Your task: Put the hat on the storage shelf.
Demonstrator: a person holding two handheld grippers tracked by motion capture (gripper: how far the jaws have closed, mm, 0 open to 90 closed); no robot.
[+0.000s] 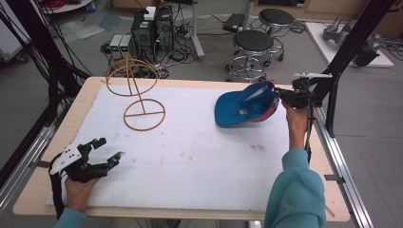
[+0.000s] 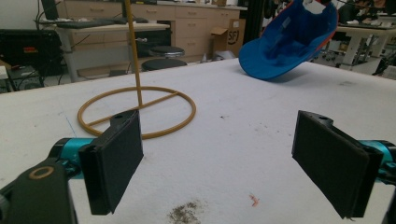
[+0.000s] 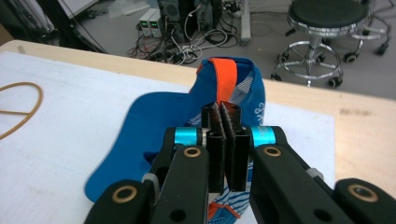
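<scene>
So the right gripper has its 2 jaws clamped tight on the back edge of the blue cap, right by the orange strap. The cap hangs tilted at the far right of the table, brim pointing left and down toward the white mat, hollow side facing up. The wire hat stand sits at the far left, well apart from the cap, so the cap has to travel left across the table, brim leading. The left gripper rests near the front left corner, jaws spread wide with nothing between them. It's nearer the stand than the right one, but only the right has the cap.
</scene>
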